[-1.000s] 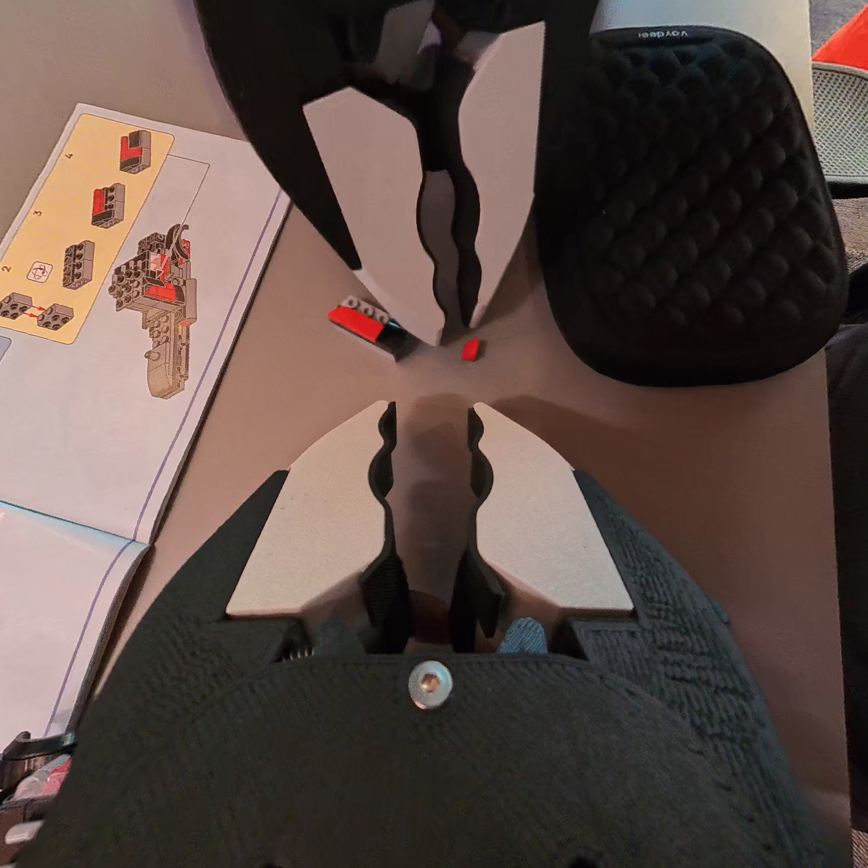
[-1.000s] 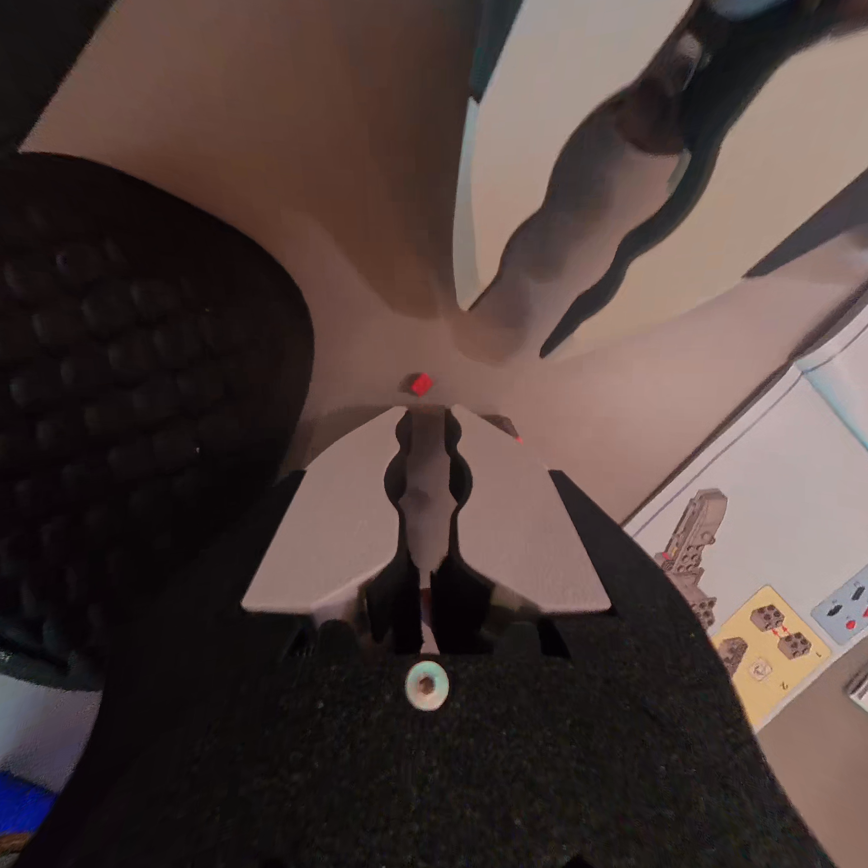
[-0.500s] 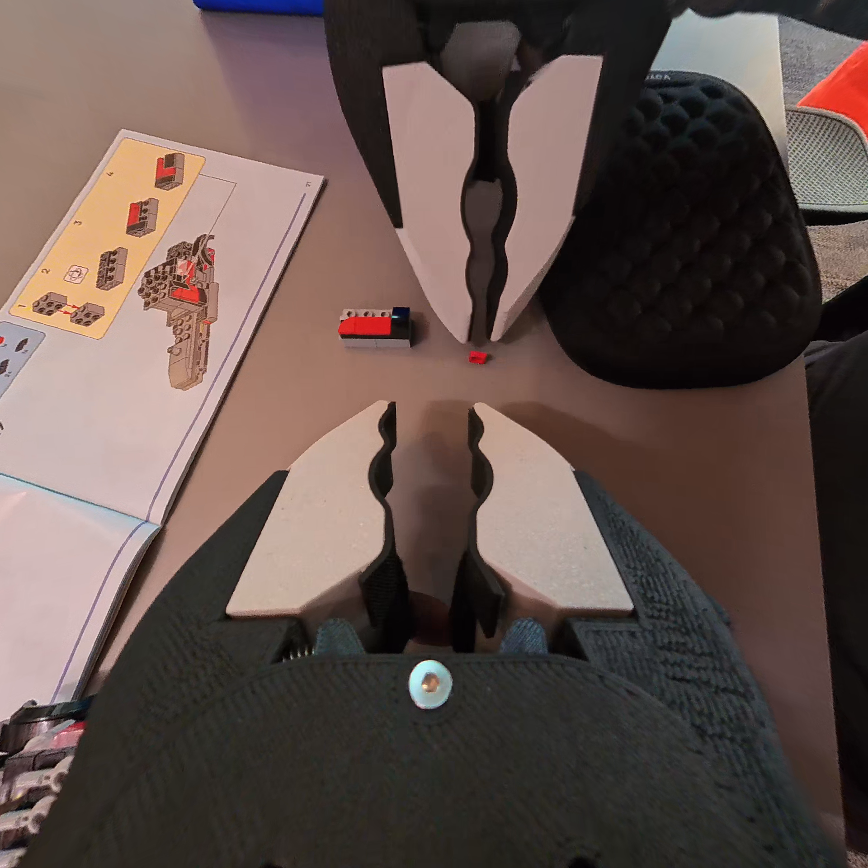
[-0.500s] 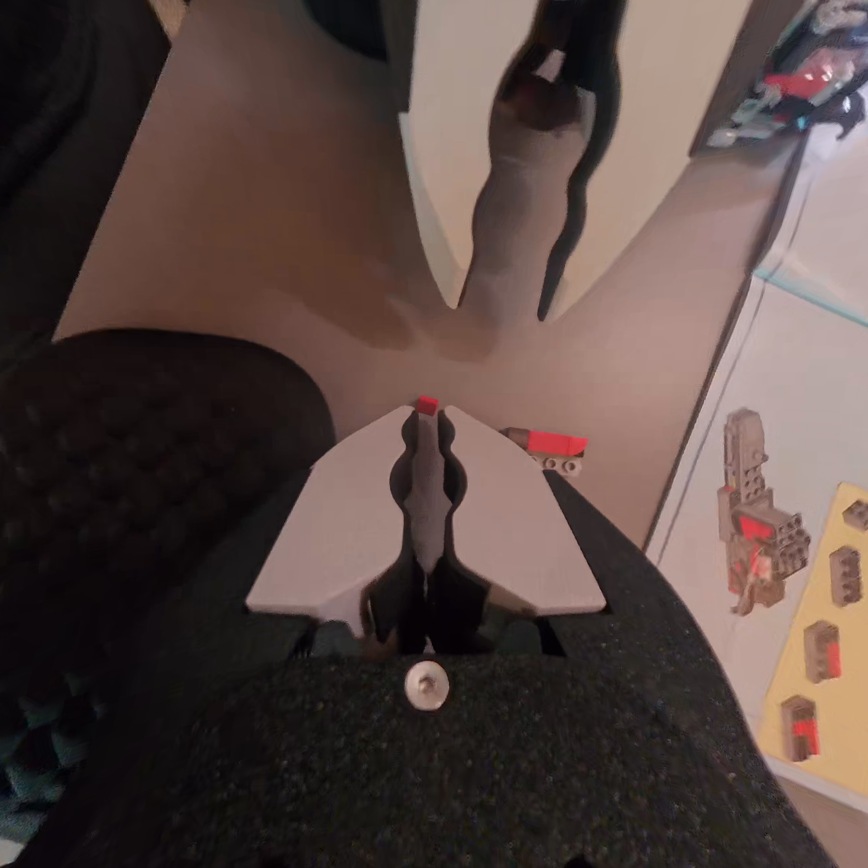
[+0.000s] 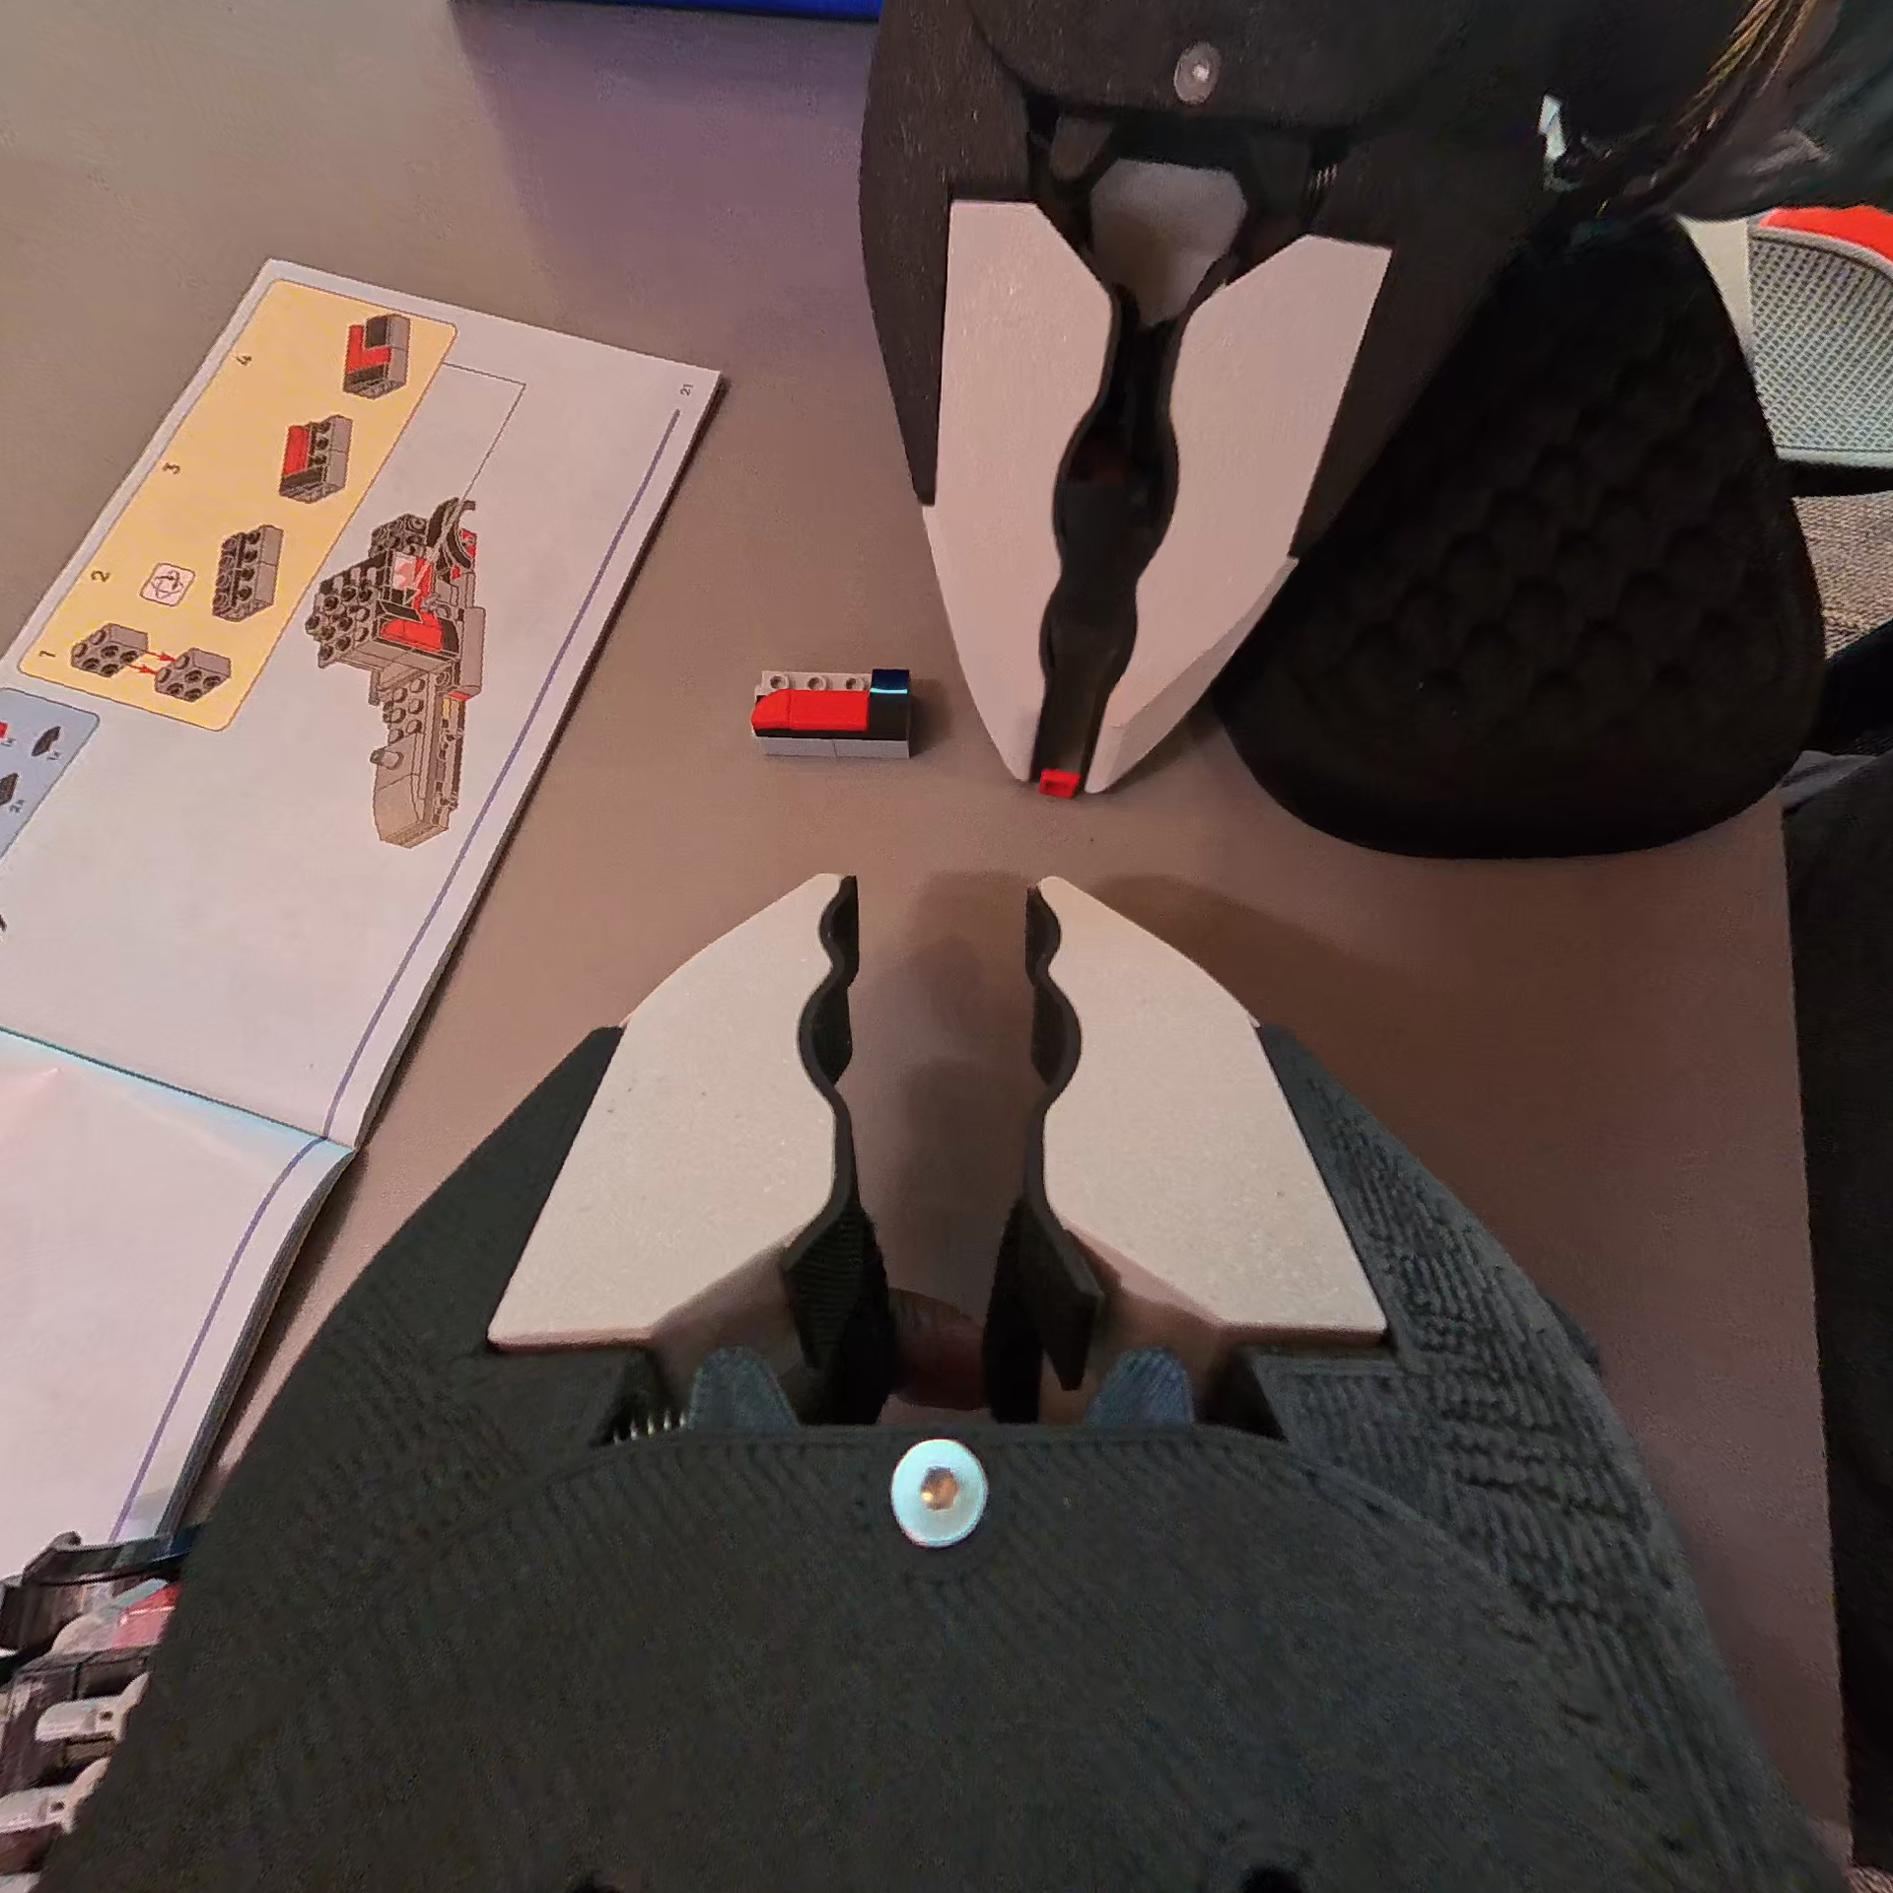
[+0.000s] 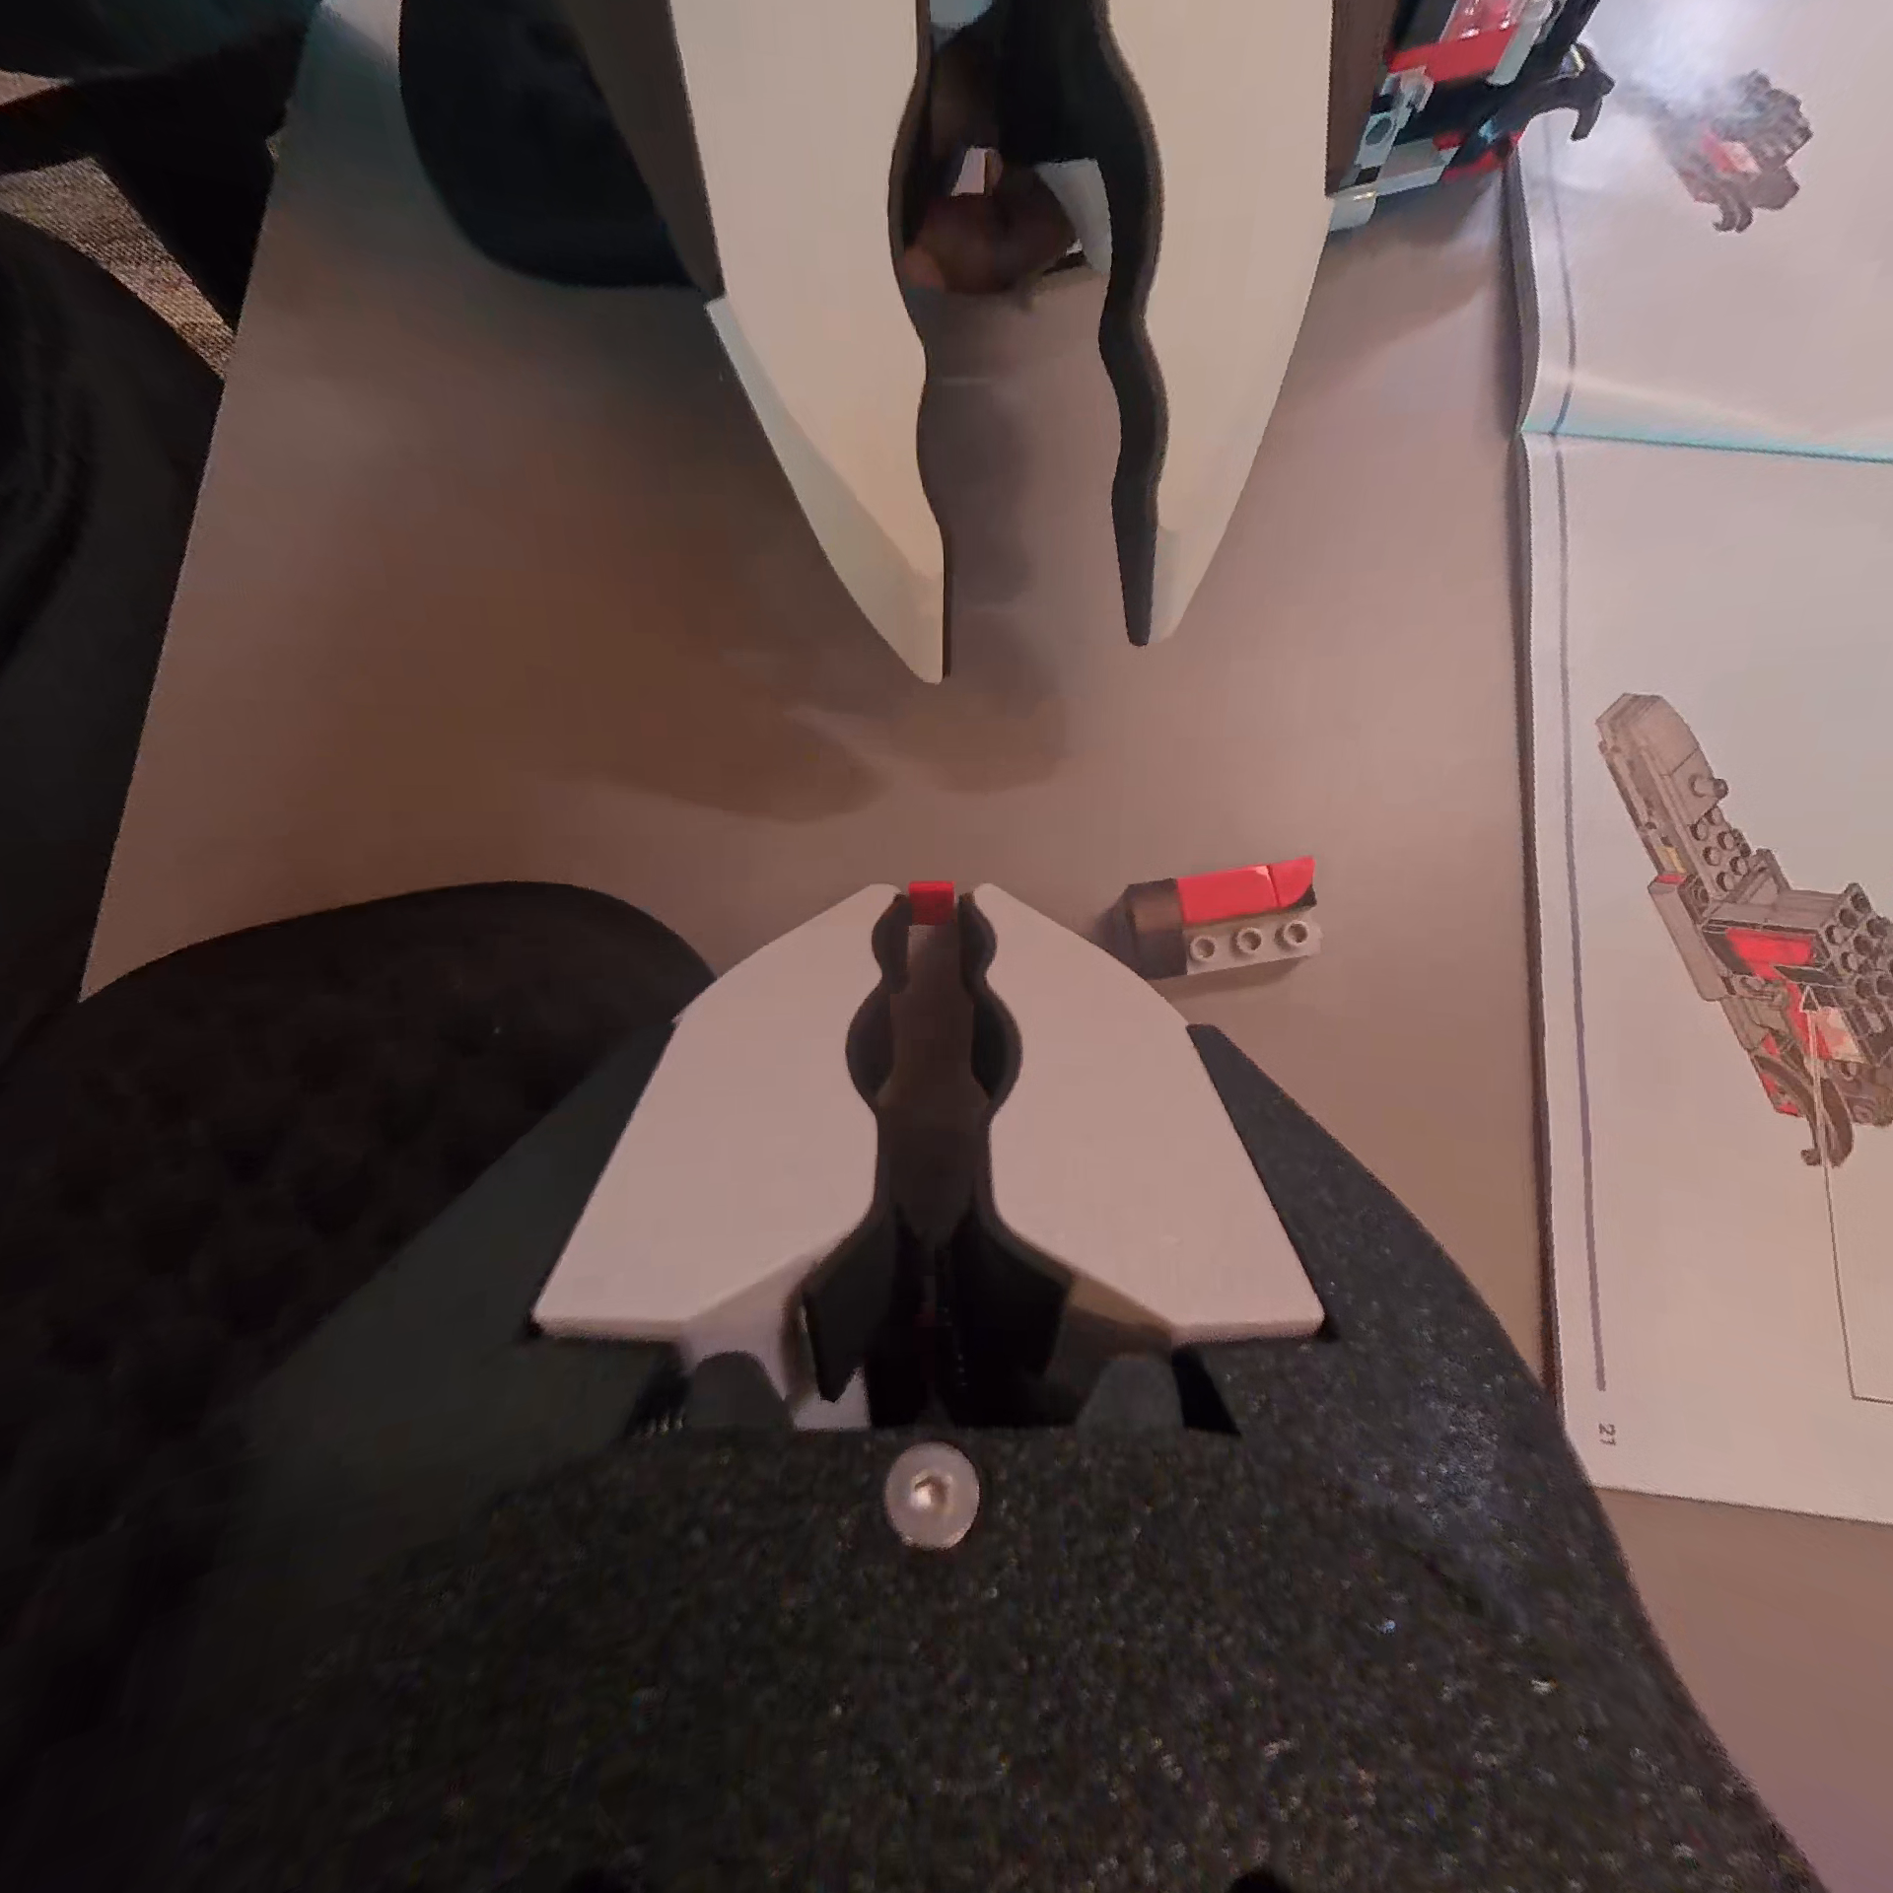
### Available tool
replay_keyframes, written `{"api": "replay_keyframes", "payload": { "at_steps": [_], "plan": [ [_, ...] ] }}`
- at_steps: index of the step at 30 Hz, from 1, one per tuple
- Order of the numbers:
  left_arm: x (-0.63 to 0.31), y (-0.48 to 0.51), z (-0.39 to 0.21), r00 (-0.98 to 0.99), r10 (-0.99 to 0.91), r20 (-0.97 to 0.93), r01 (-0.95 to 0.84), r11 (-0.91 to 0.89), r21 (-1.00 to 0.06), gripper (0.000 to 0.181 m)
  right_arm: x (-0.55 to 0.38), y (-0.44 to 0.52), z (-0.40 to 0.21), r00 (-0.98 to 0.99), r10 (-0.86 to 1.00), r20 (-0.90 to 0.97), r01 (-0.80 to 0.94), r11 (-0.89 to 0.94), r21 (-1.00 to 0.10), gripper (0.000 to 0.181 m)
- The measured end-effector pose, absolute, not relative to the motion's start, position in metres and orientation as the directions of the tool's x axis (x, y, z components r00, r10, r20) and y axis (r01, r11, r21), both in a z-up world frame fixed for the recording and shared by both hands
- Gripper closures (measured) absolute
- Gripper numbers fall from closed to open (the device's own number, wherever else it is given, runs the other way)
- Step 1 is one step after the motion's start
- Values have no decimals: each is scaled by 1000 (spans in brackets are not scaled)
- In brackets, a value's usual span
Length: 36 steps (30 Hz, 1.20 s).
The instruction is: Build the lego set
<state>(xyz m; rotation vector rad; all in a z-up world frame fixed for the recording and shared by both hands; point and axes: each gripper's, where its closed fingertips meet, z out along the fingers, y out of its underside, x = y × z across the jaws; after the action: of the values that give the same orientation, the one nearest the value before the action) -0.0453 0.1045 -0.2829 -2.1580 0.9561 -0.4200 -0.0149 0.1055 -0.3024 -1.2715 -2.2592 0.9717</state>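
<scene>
A tiny red lego piece [image 6: 930, 907] lies on the grey-brown table [image 5: 1383, 1024], pinched between the tips of my right gripper [image 6: 932, 893]. In the left wrist view the right gripper [image 5: 1061, 773] points down at the table with the red piece [image 5: 1058, 783] between its tips. A small red, black and grey lego assembly [image 5: 835, 714] sits just beside it and also shows in the right wrist view [image 6: 1219, 912]. My left gripper [image 5: 940, 891] is open and empty, a short way from the red piece, facing the right one [image 6: 1040, 656].
An open instruction booklet [image 5: 307, 666] lies beside the assembly, also in the right wrist view [image 6: 1721, 819]. A black quilted cushion [image 5: 1537, 615] sits on the other side, close to the right gripper. A partly built model [image 6: 1465, 82] stands by the booklet's far end. About 4 cm separates my left fingertips from my right.
My right gripper has swung upright, come down over the tiny red piece and closed its tips on it. The left gripper has stayed open and drawn back slightly.
</scene>
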Motion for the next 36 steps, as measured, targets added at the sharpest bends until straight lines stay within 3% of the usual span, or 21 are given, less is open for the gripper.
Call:
{"api": "replay_keyframes", "payload": {
  "at_steps": [8,14,21,36],
  "plan": [
    [-45,108,-284,674,-739,8,-505,-468,-725,150,-12,111,-294,-521,853,11,563,354,-747,173],
    [-40,124,-282,685,-729,2,-497,-469,-730,151,-19,148,-273,-482,865,135,484,392,-782,173],
    [-37,138,-286,691,-722,17,-485,-482,-729,166,-29,150,-285,-572,817,69,480,402,-780,173],
    [-31,139,-292,668,-744,17,-516,-479,-710,168,-30,149,-289,-638,770,-16,487,388,-782,173]
  ]
}}
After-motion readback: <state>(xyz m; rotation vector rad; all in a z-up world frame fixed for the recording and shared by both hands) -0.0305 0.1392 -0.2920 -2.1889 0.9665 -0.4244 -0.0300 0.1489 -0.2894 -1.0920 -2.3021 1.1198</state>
